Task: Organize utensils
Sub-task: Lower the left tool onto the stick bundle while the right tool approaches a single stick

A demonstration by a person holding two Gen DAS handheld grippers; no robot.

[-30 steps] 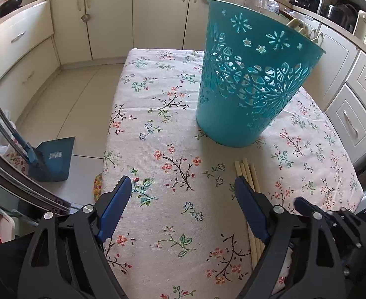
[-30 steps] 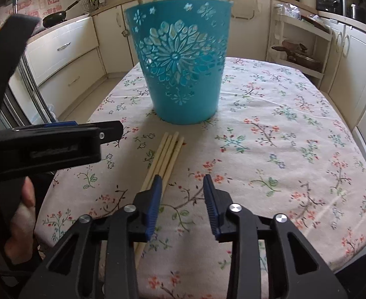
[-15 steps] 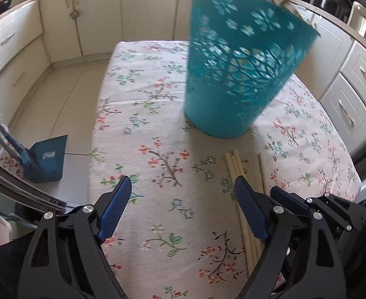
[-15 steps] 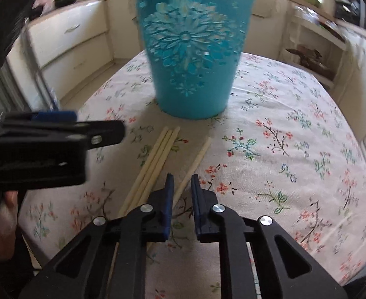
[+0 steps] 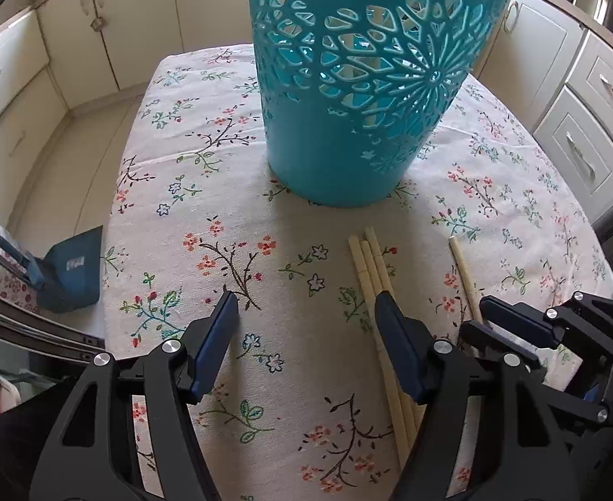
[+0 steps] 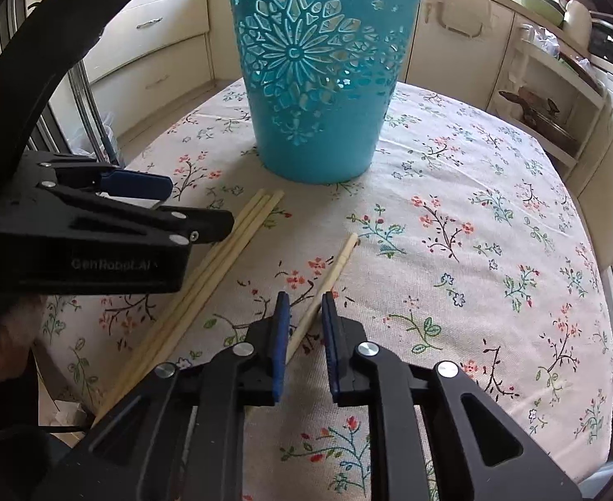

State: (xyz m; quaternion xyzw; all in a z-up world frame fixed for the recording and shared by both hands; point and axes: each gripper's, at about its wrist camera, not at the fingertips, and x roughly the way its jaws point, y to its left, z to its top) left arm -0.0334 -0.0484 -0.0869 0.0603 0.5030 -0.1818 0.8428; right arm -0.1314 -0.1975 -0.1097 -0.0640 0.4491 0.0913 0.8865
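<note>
A teal cut-out basket (image 5: 360, 96) (image 6: 319, 83) stands upright on the floral tablecloth (image 5: 223, 167). In front of it lie three wooden chopsticks in a bundle (image 5: 369, 267) (image 6: 239, 238), with one single chopstick (image 5: 462, 267) (image 6: 335, 265) apart to the right. My left gripper (image 5: 306, 313) (image 6: 200, 206) is closing with only cloth between its fingers; its right finger covers the bundle. The right gripper (image 6: 305, 313) (image 5: 510, 321) has narrow, slightly opening jaws, and the single chopstick lies slanted between its pads on the cloth.
A blue dustpan (image 5: 70, 267) stands on the floor left of the table. Cream kitchen cabinets (image 5: 577, 146) ring the room. A hand (image 6: 6, 334) holds the left gripper's handle. The table edge (image 6: 598, 334) curves close on the right.
My left gripper has come nearer the basket and the bundle, and its jaws have narrowed. The right gripper narrowed around one chopstick, now apart from the bundle, then widened a little.
</note>
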